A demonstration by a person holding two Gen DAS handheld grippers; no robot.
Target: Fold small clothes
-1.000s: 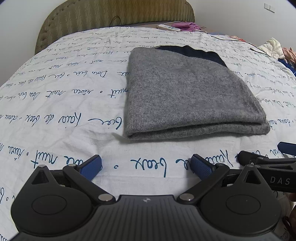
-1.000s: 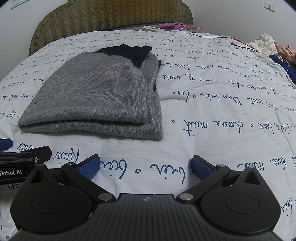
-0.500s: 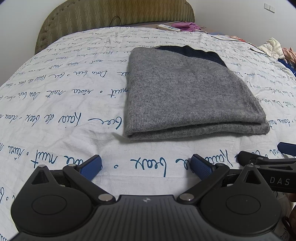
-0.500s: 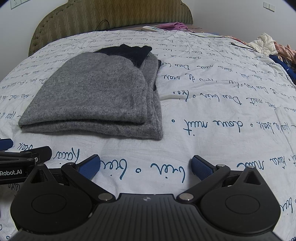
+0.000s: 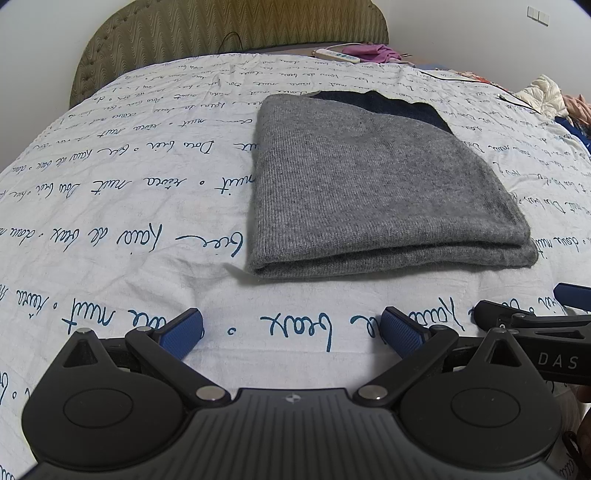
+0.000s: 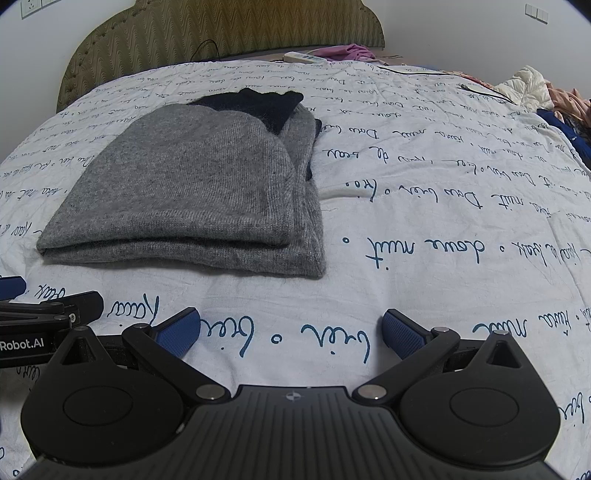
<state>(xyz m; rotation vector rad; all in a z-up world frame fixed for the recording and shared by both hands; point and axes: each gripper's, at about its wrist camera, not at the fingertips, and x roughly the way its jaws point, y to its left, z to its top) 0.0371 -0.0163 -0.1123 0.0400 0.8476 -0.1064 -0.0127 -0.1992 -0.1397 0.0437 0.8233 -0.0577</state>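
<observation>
A grey knitted garment (image 5: 373,177) lies folded flat on the bed, with a dark navy part (image 5: 399,107) showing at its far end. It also shows in the right wrist view (image 6: 199,184), with the navy part (image 6: 258,105) at the back. My left gripper (image 5: 291,328) is open and empty, low over the sheet just in front of the garment's near fold. My right gripper (image 6: 290,330) is open and empty, beside it to the right, also short of the garment. Each gripper shows at the edge of the other's view.
The bed has a white sheet with blue script (image 5: 122,184) and an olive padded headboard (image 5: 229,33). A power strip (image 5: 336,55) and pink cloth (image 5: 373,53) lie at the far edge. A pile of clothes (image 6: 543,96) sits at the right. A black cable (image 6: 424,72) crosses the far right.
</observation>
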